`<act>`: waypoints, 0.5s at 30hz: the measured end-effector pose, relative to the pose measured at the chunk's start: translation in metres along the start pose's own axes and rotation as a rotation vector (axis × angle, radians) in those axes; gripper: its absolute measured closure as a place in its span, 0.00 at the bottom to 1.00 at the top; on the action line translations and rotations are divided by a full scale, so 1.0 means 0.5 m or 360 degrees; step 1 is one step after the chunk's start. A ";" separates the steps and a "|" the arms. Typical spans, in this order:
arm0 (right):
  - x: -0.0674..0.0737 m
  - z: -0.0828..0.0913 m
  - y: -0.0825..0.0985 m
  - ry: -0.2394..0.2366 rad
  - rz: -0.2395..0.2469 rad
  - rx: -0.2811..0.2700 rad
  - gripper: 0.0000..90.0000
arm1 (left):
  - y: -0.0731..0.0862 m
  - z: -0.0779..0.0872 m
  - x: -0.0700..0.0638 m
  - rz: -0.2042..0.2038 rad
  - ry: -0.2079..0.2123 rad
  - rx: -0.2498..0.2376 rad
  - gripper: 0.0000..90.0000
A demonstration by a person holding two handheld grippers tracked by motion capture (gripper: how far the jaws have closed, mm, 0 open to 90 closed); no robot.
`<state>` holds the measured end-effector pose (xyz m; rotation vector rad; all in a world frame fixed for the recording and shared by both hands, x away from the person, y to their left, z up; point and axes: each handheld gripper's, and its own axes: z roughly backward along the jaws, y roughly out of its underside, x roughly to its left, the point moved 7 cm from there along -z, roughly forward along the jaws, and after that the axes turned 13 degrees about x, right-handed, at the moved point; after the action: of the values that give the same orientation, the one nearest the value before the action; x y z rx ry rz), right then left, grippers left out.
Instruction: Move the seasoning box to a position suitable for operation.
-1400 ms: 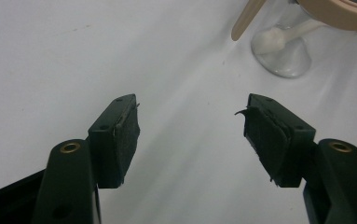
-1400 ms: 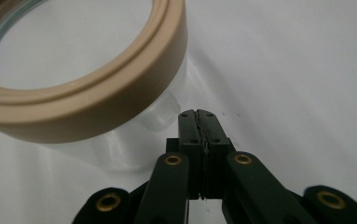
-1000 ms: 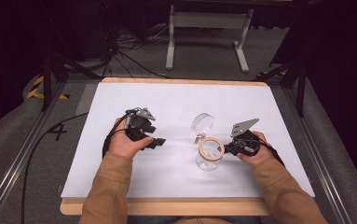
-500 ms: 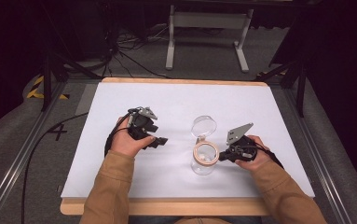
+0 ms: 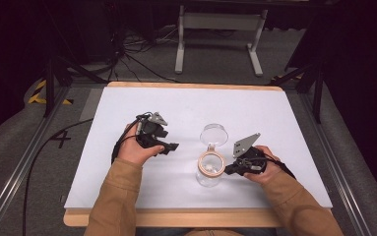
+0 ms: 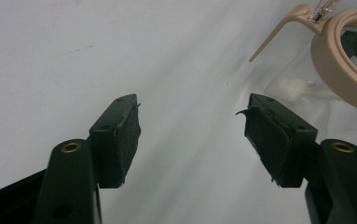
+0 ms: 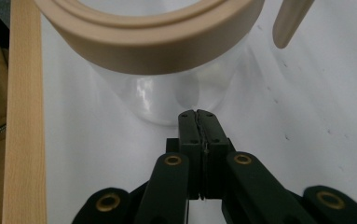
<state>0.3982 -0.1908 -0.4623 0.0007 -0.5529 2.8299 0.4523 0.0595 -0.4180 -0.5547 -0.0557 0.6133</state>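
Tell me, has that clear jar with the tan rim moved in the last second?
Yes. The jar has moved toward the table's near wooden edge, along with the right gripper beside it.

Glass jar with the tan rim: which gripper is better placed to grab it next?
Probably the right gripper: it sits right beside the jar, jaws shut and pointed at its glass wall. The left gripper, open, is farther off across bare table.
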 end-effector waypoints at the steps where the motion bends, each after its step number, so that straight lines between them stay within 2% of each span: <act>1: 0.000 -0.001 -0.002 0.0006 -0.0003 0.0000 1.00 | 0.000 0.000 0.000 -0.0005 0.0003 -0.0010 0.41; 4: 0.004 -0.004 -0.005 0.0002 0.0007 -0.0001 1.00 | 0.000 0.003 -0.004 -0.0032 0.0043 -0.0016 0.50; 7: -0.002 0.001 -0.004 0.0020 0.0004 -0.0015 1.00 | -0.001 0.005 -0.006 -0.0055 0.0054 -0.0017 0.59; 8: -0.004 0.004 -0.003 0.0024 -0.0003 -0.0019 1.00 | -0.002 0.004 -0.008 -0.0055 0.0061 -0.0043 0.62; 12: -0.012 0.029 0.002 0.0043 -0.0046 -0.0084 1.00 | -0.012 0.010 -0.003 -0.0011 -0.0024 -0.0096 0.77; 15: -0.015 0.049 0.001 0.0068 -0.0074 -0.0145 1.00 | -0.018 0.012 -0.009 -0.0037 0.0001 -0.0122 0.91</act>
<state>0.4039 -0.2024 -0.4400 -0.0631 -0.6630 2.7504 0.4522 0.0539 -0.4075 -0.6276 -0.0852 0.5905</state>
